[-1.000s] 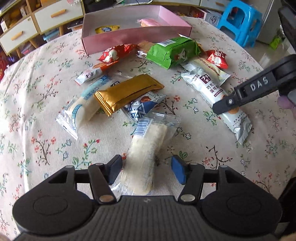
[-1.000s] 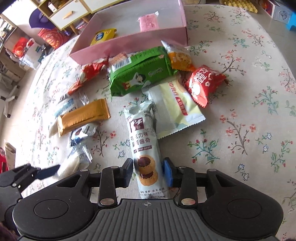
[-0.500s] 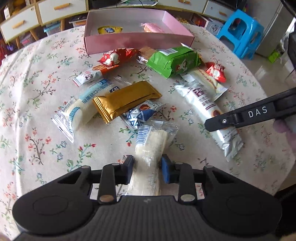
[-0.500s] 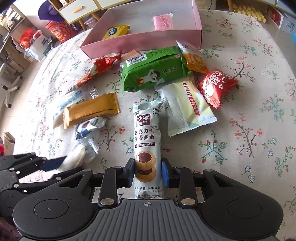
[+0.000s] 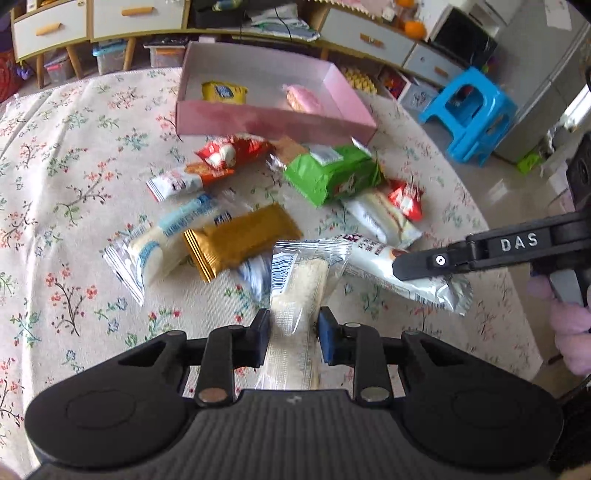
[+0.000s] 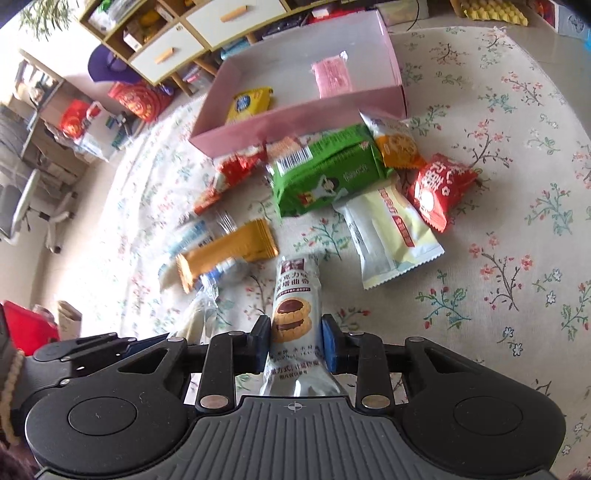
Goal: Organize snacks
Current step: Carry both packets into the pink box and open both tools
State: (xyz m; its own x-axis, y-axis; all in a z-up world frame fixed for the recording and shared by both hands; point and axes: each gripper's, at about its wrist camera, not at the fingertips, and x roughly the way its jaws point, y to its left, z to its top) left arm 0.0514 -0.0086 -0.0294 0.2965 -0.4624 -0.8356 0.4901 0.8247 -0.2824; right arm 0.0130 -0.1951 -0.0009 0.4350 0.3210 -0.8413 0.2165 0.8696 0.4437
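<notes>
Snacks lay scattered on the table (image 5: 55, 206) in front of a pink box (image 5: 266, 118), which held a yellow pack (image 5: 223, 92) and a pink pack (image 5: 303, 99). The left tongs (image 5: 293, 332) were clamped on a clear-wrapped cake (image 5: 299, 295), lifted above the pile. The right tongs (image 6: 295, 341) were clamped on a cookie pack (image 6: 295, 306), beside a gold bar (image 6: 229, 251).

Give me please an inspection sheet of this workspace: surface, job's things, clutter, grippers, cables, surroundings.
Surface: round table, floral cloth.
Job's things: pink box holds a yellow packet and a pink packet; loose snacks lie in front of it, among them a green pack and a gold pack.
Clutter: nothing seen.
Grippers: left gripper shut on clear-wrapped pastry; right gripper shut on cookie packet.
Cables: nothing seen on the table.
Surroundings: drawer cabinets, blue stool.
</notes>
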